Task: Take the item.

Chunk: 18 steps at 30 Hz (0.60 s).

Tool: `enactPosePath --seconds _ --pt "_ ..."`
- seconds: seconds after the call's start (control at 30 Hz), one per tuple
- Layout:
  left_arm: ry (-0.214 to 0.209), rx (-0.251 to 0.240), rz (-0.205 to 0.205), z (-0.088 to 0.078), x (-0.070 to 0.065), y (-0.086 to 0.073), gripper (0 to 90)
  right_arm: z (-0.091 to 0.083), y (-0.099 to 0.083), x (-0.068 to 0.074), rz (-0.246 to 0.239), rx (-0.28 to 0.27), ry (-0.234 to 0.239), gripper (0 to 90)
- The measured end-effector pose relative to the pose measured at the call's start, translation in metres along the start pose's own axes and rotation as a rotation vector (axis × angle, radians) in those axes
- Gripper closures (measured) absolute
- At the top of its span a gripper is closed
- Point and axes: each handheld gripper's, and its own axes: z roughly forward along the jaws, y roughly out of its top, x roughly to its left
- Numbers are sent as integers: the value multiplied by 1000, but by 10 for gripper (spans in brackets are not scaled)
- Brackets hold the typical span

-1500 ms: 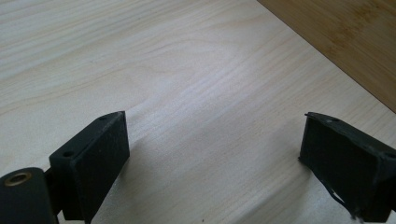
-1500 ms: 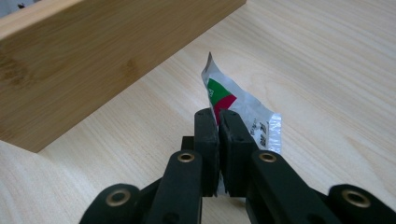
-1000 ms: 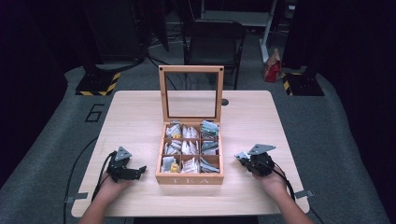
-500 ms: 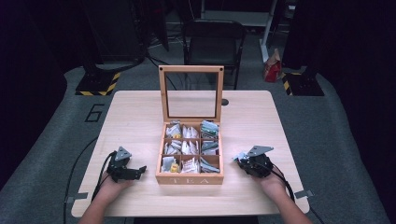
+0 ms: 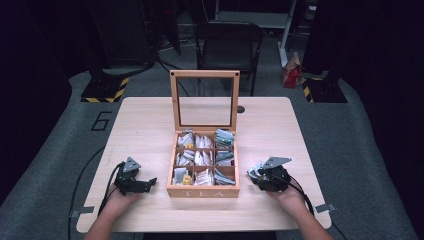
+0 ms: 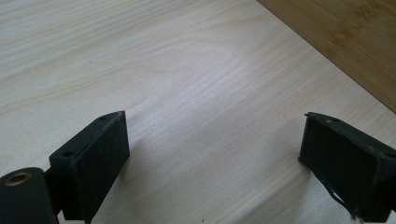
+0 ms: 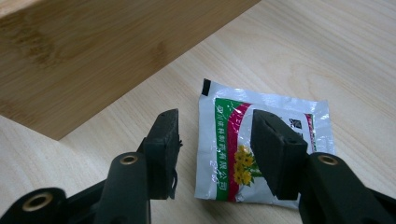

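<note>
Scene: I sit at a pale wooden bench (image 5: 150, 125) with a tea box (image 5: 202, 190) open in front of me, its glass lid (image 5: 204, 98) standing upright, its compartments stuffed with packets.

Right gripper (image 7: 215, 140): my jaws stand partly open, holding nothing, poised low over a tea packet (image 7: 275, 121) that lies flat on the bench just beside the box's right wall (image 7: 93, 56). In the high view this gripper (image 5: 260, 175) sits right of the box.

Packet: silvery, with a green and red band and yellow flowers. One jaw hangs above its printed face, the other above bare wood just past its edge nearest the box. I cannot tell whether either jaw touches it.

Key relation: the packet lies directly under and ahead of my right jaws; its printed band runs roughly along the line of the jaws, toward me. The edge nearest the box falls inside the gap, so I judge a closing pinch would catch that edge.

Left gripper (image 6: 215, 154): jaws spread wide and empty over bare bench, the box's left wall (image 6: 345, 42) off at the corner. In the high view it (image 5: 145, 184) rests left of the box, well apart from the packet.

Nearer hand: the right, by far.
</note>
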Motion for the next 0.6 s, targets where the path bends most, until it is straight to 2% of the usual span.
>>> enactPosePath --seconds 0.03,0.27,0.6 --pt "2 -3 -1 0 0 0 77 0 0 0 -14 1 1 507" --pt "1 -2 -1 0 0 0 77 -4 3 3 -16 -24 -8 494" --pt "1 -3 1 0 0 0 77 -17 9 0 20 -97 -8 492"
